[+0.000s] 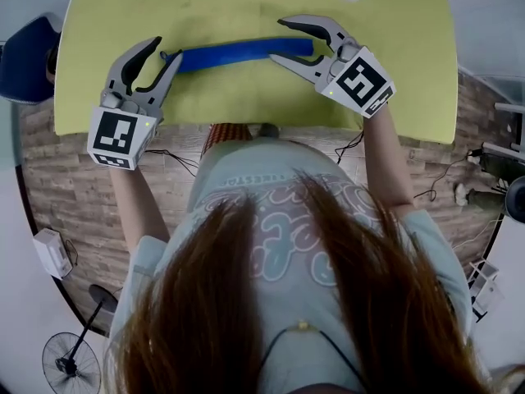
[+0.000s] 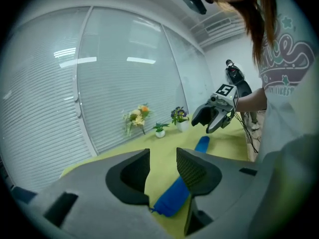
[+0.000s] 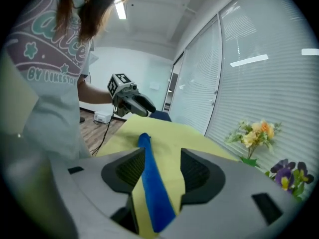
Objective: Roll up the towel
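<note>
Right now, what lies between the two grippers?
The rolled blue towel, lying on the table between left gripper and right gripper; the head view shows it.

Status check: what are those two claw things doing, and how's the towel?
Left gripper open, right gripper open, both just above the towel, not gripping it. Towel rolled up, lying on the table. Nothing in the way.

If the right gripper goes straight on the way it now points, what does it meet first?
Probably the rolled blue towel: it lies lengthwise just under the open jaws, and the right gripper tilts slightly down. Depth is unclear.
</note>
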